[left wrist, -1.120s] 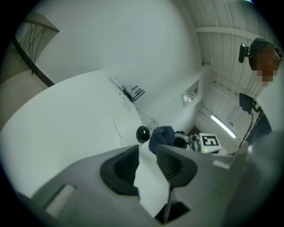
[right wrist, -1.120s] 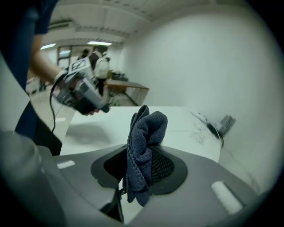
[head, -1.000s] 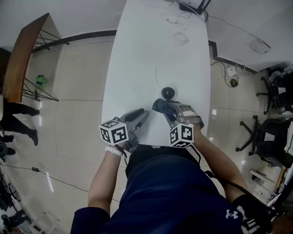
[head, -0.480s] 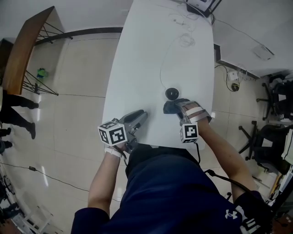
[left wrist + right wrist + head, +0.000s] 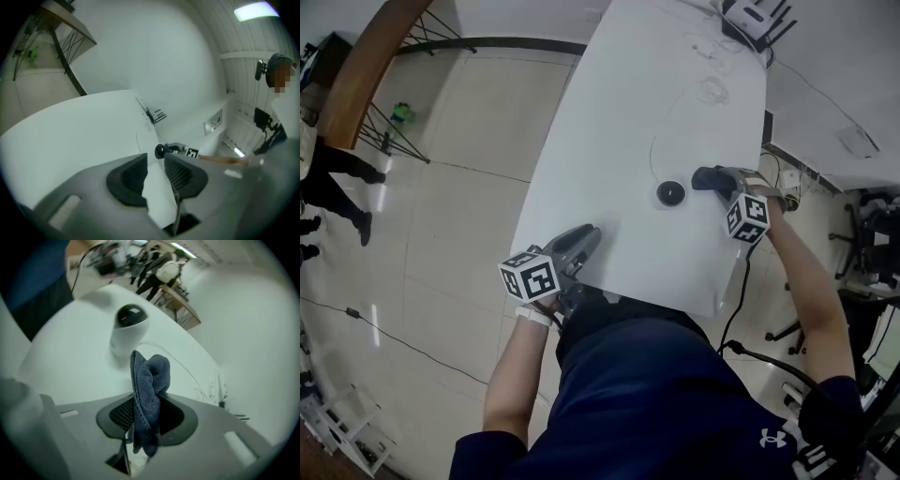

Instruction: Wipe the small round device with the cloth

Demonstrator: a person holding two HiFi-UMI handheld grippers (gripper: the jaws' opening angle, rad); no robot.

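The small round device (image 5: 670, 193), white with a black top, stands on the white table (image 5: 609, 141) with a thin cable (image 5: 661, 131) running from it. My right gripper (image 5: 710, 178) is just to its right, shut on a bunched dark blue cloth (image 5: 703, 177). The cloth (image 5: 147, 380) sticks out from the jaws toward the device (image 5: 130, 329), a short gap apart. My left gripper (image 5: 584, 239) rests near the table's front edge, left of the device. It is open, and only bare table shows between its pads (image 5: 129, 176). The device (image 5: 160, 150) shows beyond them.
A black router (image 5: 750, 17) and coiled thin wires (image 5: 712, 91) lie at the table's far end. A wooden table (image 5: 366, 75) and standing people (image 5: 328, 187) are on the floor to the left. Office chairs (image 5: 872, 234) stand right.
My right gripper has carried the cloth from the near left of the device round to its right side. The left gripper has stayed near the front edge.
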